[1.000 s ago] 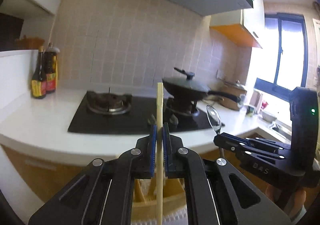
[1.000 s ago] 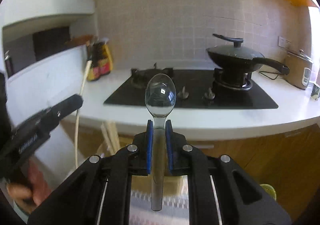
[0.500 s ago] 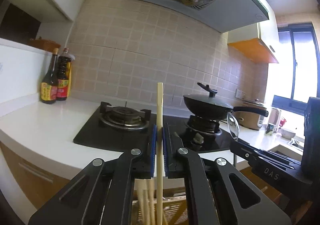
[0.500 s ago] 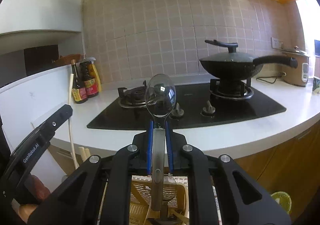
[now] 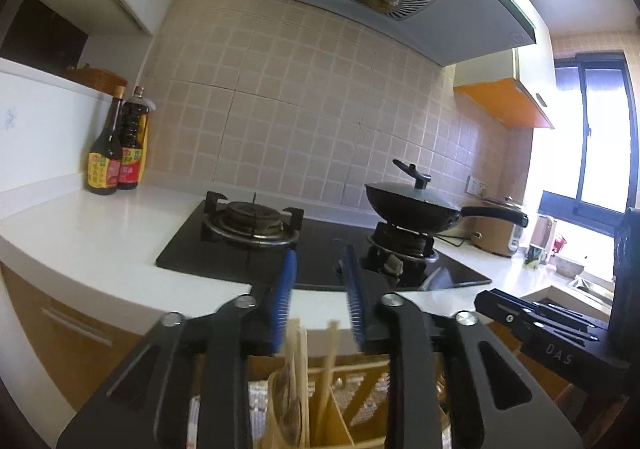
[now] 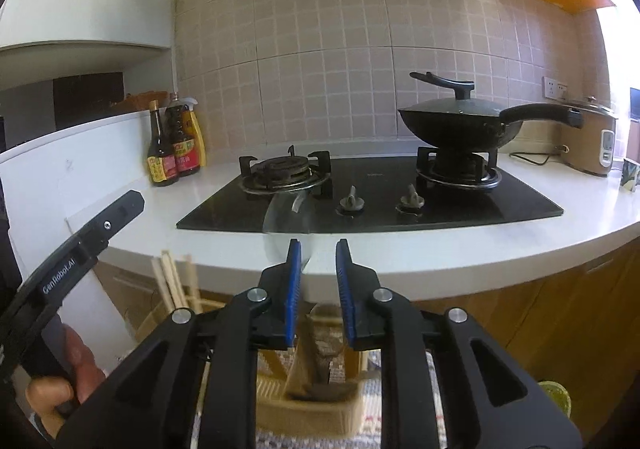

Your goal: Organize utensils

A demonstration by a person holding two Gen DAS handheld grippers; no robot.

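Note:
My left gripper (image 5: pixel 318 299) is open and empty, above a beige utensil holder (image 5: pixel 332 427). A pale wooden chopstick (image 5: pixel 329 361) stands loose in the holder beside other chopsticks (image 5: pixel 298 365). My right gripper (image 6: pixel 318 291) is open. A metal spoon (image 6: pixel 286 217) shows blurred just in front of its fingers, bowl up, free of the pads, above the same holder (image 6: pixel 308 405). Chopsticks (image 6: pixel 176 281) also show at the left of the right wrist view. The left gripper body (image 6: pixel 76 249) shows there too.
A white counter (image 6: pixel 460 253) runs ahead with a black gas hob (image 6: pixel 372 195). A lidded black wok (image 6: pixel 456 121) sits on the right burner. Sauce bottles (image 5: pixel 116 145) stand at the left wall. A rice cooker (image 6: pixel 588 137) stands at the right.
Both grippers opened. The left let go of the chopstick, which dropped into the holder. The right let go of the spoon, which is sliding down.

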